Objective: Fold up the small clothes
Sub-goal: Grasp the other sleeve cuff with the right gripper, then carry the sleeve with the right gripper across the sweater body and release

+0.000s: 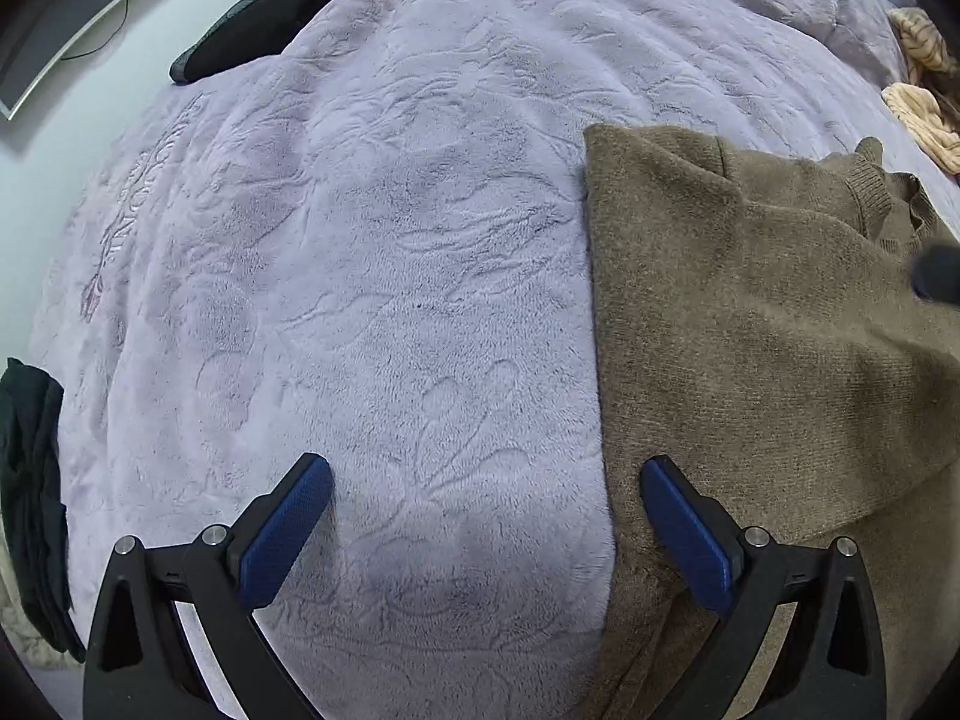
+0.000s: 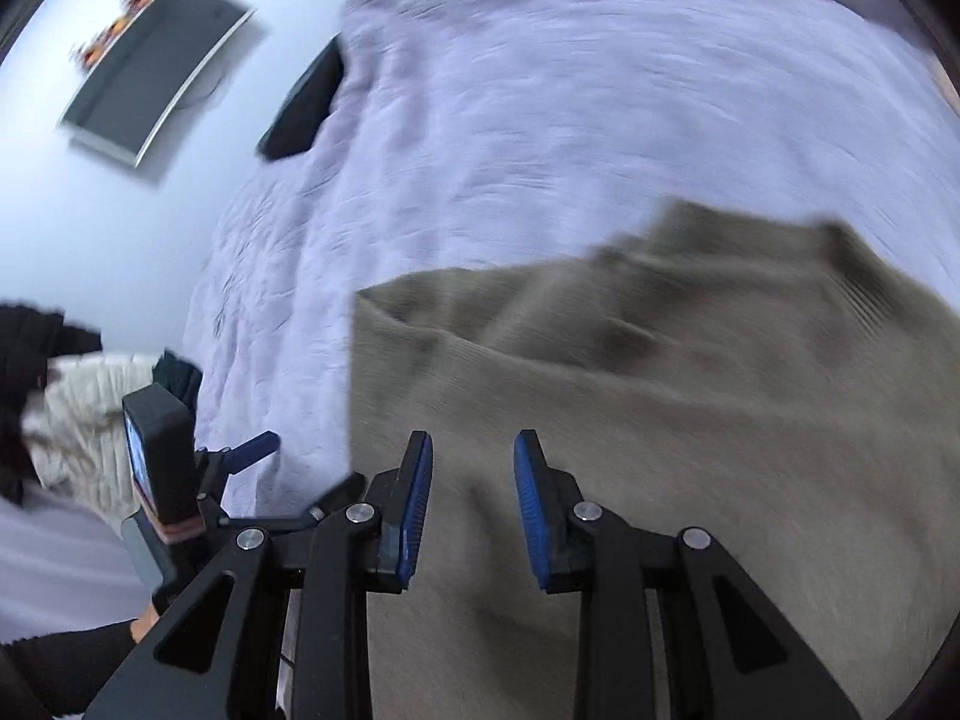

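A brown knit sweater [image 1: 750, 312] lies partly folded on a lilac plush blanket [image 1: 372, 228], with a straight left edge. My left gripper [image 1: 486, 516] is wide open and empty, straddling the sweater's left edge low over the bed, its right finger over the knit. In the blurred right wrist view the sweater [image 2: 630, 420] fills the lower right. My right gripper [image 2: 473, 504] hovers above it, jaws partly open with nothing between them. The left gripper [image 2: 252, 450] shows at the lower left of that view.
Dark clothes [image 1: 30, 498] lie at the bed's left edge, a black item [image 1: 258, 18] at the far edge, and tan striped clothes [image 1: 918, 90] at far right. A monitor [image 2: 156, 66] stands on the white floor beyond the bed.
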`<state>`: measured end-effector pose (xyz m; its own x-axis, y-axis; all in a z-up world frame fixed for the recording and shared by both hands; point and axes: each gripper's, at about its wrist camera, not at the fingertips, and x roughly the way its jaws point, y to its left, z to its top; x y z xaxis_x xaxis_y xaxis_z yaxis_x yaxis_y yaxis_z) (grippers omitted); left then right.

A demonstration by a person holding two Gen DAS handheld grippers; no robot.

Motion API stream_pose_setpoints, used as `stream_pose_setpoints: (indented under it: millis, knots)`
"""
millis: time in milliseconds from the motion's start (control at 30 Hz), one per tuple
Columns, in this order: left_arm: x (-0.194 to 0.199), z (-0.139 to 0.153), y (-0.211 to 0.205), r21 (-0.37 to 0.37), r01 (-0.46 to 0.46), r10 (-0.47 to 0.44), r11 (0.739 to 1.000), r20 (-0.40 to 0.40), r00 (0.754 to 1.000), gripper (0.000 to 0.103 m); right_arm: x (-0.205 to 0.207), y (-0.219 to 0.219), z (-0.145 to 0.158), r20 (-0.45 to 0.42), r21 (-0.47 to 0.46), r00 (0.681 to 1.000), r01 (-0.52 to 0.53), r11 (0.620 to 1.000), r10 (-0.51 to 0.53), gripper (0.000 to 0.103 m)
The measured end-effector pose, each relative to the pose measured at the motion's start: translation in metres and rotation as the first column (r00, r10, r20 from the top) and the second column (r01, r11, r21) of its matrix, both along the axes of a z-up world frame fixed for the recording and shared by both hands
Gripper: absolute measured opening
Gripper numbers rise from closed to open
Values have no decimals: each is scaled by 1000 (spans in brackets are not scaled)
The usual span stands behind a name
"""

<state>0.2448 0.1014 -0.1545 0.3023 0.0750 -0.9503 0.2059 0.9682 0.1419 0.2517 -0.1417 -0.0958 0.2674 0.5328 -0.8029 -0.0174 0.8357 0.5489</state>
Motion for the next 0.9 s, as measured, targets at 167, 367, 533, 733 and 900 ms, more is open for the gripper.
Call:
stream_pose_setpoints:
  millis: [167, 367, 533, 733, 900]
  knots:
    - [-3, 2, 7, -37, -19, 19, 999, 10, 1000, 103, 47, 58, -4, 27, -55, 983, -182, 982, 183, 45]
    - [-4, 0, 14, -82, -43, 43, 996, 7, 999, 103, 76, 84, -19, -12, -112, 970, -242, 964, 242, 23]
    - [-8, 0, 18, -95, -43, 45, 995, 13, 999, 103, 88, 102, -37, -94, -165, 960, -275, 947, 262, 5]
    - [-7, 4, 19, -104, -58, 57, 993, -7, 998, 103, 110, 100, -36, -70, -129, 992, -110, 985, 102, 5]
    - [1, 34, 20, -177, -69, 71, 982, 9, 997, 103, 70, 63, -1, -42, -89, 998, -42, 995, 38, 46]
